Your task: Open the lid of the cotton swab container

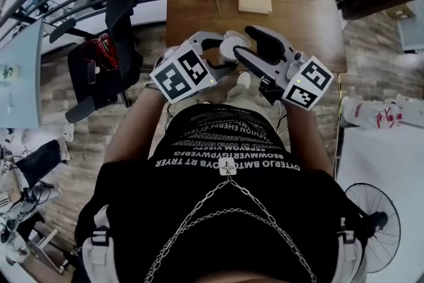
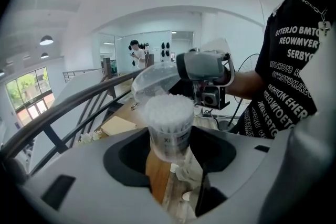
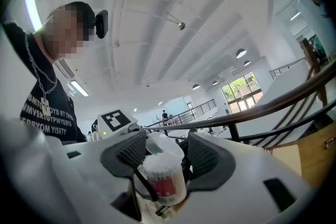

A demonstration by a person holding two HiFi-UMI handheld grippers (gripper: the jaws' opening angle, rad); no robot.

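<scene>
A: Where's the cotton swab container (image 2: 169, 128)?
B: Upright in your left gripper (image 2: 170, 153), up in the air by the near edge of the wooden table (image 1: 291, 23). The jaws are spread wide and clamped on its clear wall. The swab tips are exposed.
A: Lid?
B: The clear lid (image 2: 153, 79) is off and tilted, just above and behind the rim. Your right gripper (image 3: 167, 153) grips it with jaws wide, a pad on either side, facing the left gripper.
</scene>
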